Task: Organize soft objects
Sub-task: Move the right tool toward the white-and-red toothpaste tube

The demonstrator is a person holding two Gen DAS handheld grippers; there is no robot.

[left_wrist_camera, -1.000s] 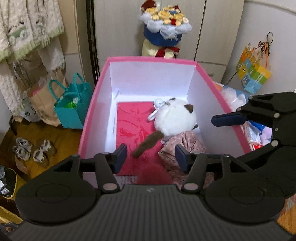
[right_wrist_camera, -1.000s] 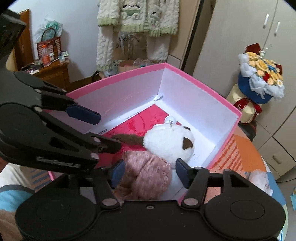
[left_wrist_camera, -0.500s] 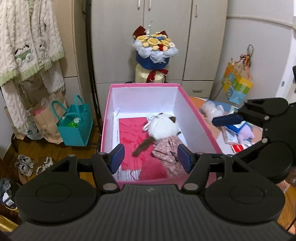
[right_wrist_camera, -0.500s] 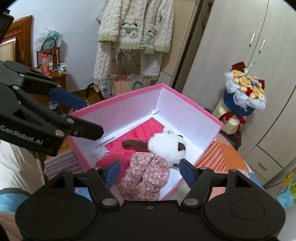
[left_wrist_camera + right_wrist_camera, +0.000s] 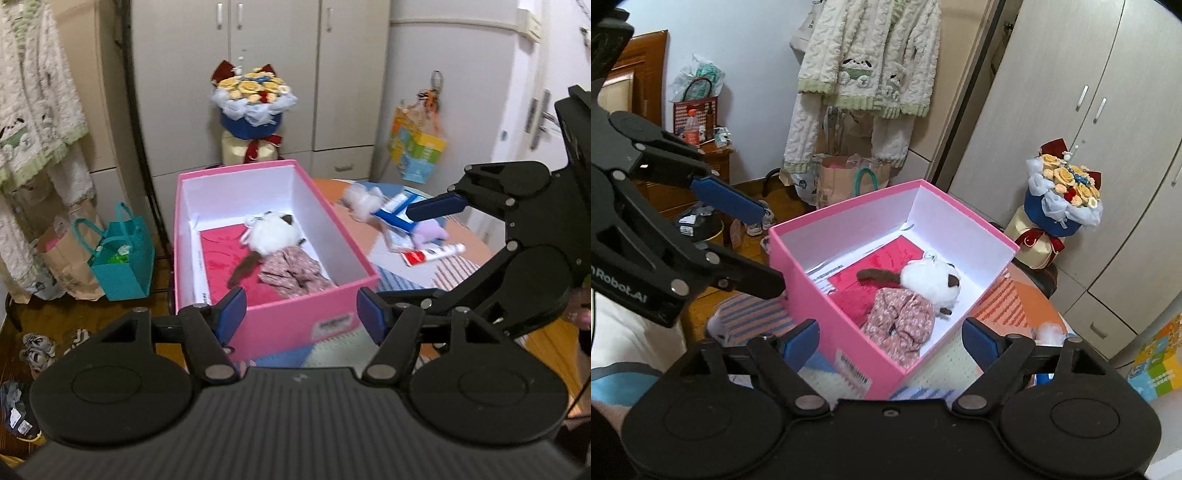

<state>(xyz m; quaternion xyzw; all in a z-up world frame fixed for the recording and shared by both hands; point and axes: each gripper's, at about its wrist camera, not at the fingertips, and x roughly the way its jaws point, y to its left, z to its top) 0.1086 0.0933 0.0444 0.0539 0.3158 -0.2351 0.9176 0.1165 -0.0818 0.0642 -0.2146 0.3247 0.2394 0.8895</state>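
Both grippers are pulling back and up from the pink box [image 5: 273,325], jaws just opening, apart and empty: left gripper [image 5: 301,314], right gripper [image 5: 890,341]. White plush cat [image 5: 932,278] and floral cloth [image 5: 901,325] are lying inside; next, I judge, comes reaching the purple plush [image 5: 430,232] on the table [image 5: 450,269].

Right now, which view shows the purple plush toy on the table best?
The left wrist view: the purple plush toy lies on the table right of the pink box, partly behind the right gripper's finger. The right wrist view does not show it.
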